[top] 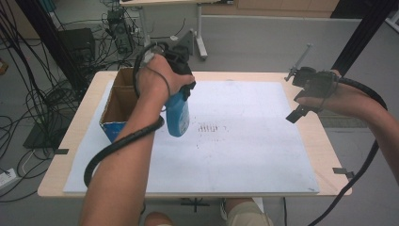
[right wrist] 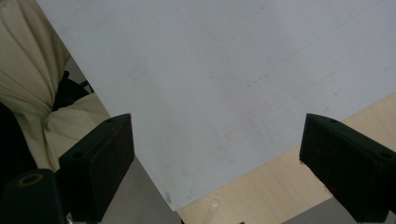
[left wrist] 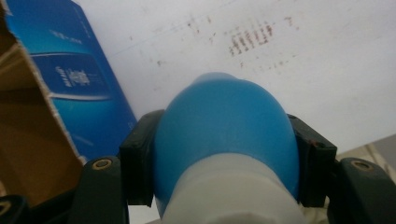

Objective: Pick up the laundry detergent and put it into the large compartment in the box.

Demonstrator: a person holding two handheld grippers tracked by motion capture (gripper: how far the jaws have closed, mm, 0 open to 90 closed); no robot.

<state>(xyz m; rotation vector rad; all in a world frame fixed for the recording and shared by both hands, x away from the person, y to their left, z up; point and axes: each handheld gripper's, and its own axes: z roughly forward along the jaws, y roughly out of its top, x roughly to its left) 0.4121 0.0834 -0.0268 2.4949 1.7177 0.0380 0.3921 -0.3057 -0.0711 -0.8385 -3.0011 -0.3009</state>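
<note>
A blue bottle [top: 178, 117] with a white neck end hangs above the white board [top: 244, 155], next to the box. My left gripper [top: 184, 92] is shut on it from above. In the left gripper view the jaws of the left gripper [left wrist: 226, 154] press on both sides of the blue bottle [left wrist: 226, 126], which hides the space between them. My right gripper [top: 295, 96] hovers over the board's right edge, open and holding nothing. In the right gripper view the right gripper [right wrist: 217, 154] has its jaws wide apart above the white board [right wrist: 224, 70].
An open cardboard box [top: 117, 106] with a blue outside stands at the board's left edge, just left of the bottle; the box [left wrist: 70, 79] fills the left of the left gripper view. Dark smudges [top: 209, 128] mark the board's middle. The wooden table [top: 324, 150] rims the board. Cables lie on the floor to the left.
</note>
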